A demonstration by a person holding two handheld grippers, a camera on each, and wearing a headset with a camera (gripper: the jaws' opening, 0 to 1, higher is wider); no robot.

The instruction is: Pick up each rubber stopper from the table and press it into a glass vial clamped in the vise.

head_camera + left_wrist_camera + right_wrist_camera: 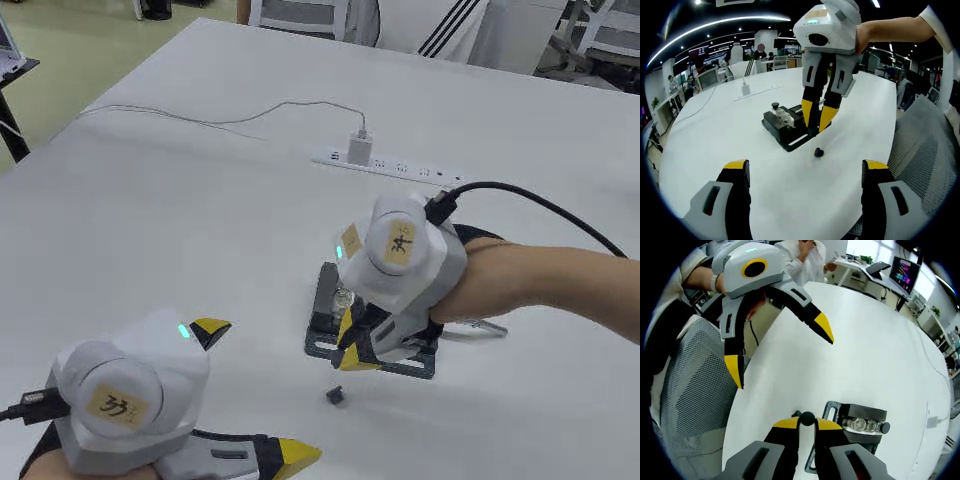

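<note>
The right gripper [347, 348], white-bodied with yellow-tipped black jaws, hangs point-down over a small black rubber stopper [336, 396] that lies loose on the white tabletop [180, 220], just in front of a black metal vise [781, 131]. Its jaws stand a narrow gap apart with nothing between them. In the right gripper view the stopper sits framed just beyond the tips, an alignment that looks meant for a straight pinch from above. The vise clamps clear glass vials [860, 425] in a row, mouths up so that a stopper can be pushed down into them; whether any is already plugged cannot be made out. The matching left gripper [805, 167] is low and well back from the work, its jaws spread wide and empty, apparently out of the way to give the other room. With the stopper so close to the vise, the carry to a vial should be short. The delicate part is likely the grip itself, since so small and round a piece could roll or squirt out of the jaws.
</note>
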